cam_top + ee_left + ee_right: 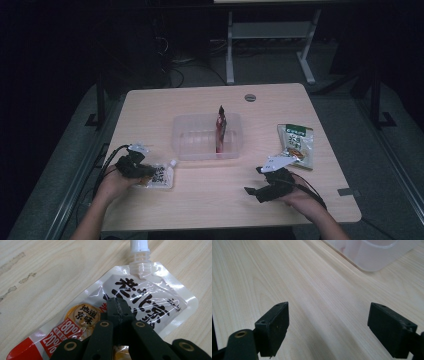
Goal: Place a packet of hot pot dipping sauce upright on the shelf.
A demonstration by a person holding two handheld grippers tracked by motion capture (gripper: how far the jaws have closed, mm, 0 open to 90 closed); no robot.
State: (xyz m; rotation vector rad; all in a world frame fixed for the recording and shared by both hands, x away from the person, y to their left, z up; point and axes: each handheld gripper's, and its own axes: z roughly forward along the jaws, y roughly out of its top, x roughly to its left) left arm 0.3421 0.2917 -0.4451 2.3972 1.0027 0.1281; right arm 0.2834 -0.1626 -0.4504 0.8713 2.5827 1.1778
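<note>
At the left edge of the table (pixel 210 200), your left gripper (pixel 117 305) had its jaws pressed together over the spouted pouch (pixel 140 297), which lay flat on the wood near your side, its white cap pointing away from you toward the clear bin (pixel 186 131); in the left gripper view the tips met on the printed film, though whether they had really pinched a fold of it or only rested closed on top you could not have told from that angle. The pouch was not yet lifted. Further along, in the middle of the table, the bin already held one red packet (pixel 220 127) standing on edge against its right half, so I judged one item sorted. To the right of the bin, the green snack bag (pixel 296 144) lay flat on the table, apart from the bin and just beyond your right gripper (pixel 328 327). That gripper hovered low over bare wood with its jaws spread wide and nothing between them, a corner of the bin showing ahead of it. By my reckoning, two items remained: the pouch under your left jaws, then the green bag
</note>
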